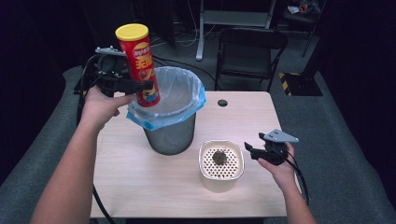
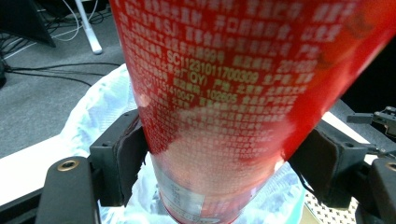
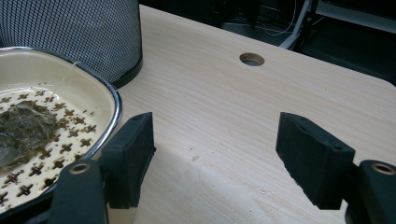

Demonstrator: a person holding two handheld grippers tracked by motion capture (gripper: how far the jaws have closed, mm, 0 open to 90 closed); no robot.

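Observation:
A tall red crisp can [image 1: 140, 65] with a yellow lid stands nearly upright in the air at the near-left rim of the mesh waste bin [image 1: 170, 135]. My left gripper [image 1: 142, 87] is shut on the can's lower half. In the left gripper view the can [image 2: 224, 93] sits between both pads, over the bin's pale blue liner [image 2: 93, 107]. My right gripper [image 1: 250, 151] hovers open and empty just right of a cream perforated container [image 1: 221, 179] holding a dark wet tea bag [image 1: 219, 157]. In the right gripper view the container's rim [image 3: 114, 107] lies beside the left jaw.
The light wooden table [image 1: 233, 116] has a round cable hole [image 1: 222, 102] behind the right gripper. A dark folding chair [image 1: 250, 46] stands beyond the far edge. Bare tabletop stretches in front of the bin and to the right.

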